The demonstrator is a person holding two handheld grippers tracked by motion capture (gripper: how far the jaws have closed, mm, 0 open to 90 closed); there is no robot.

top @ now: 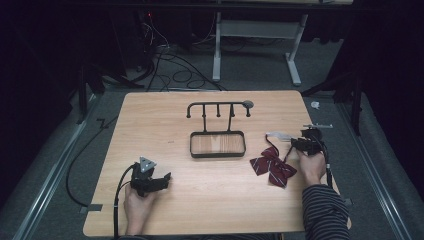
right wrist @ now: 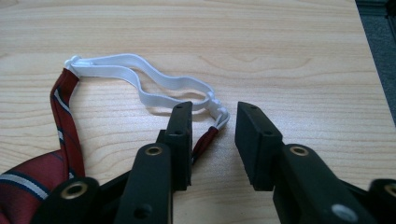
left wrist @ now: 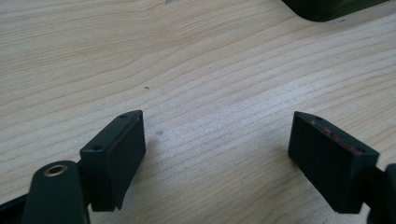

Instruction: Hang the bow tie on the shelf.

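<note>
We start at the right gripper: its jaws stand apart, nothing is clamped yet, and the end of the white elastic strap with its small clasp lies just between and ahead of them. This strap belongs to the dark red striped bow tie, which lies flat on the table near its right edge, between the tray and the right hand. We judge the bow tie to be light, soft and floppy; the fabric will fold and hang when lifted, and the thin strap can slip out of the jaws, so the best place to hold it seems the strap end near the clasp, or the thicker knot in the middle. The left gripper rests near the front left corner of the table with its jaws wide apart over bare wood, holding nothing. Further out, near the middle of the table, stands a black hanger rack with small pegs, and its shallow tray at the base shows wood inside and seems to contain nothing. Probably the strap must go on one peg.
</note>
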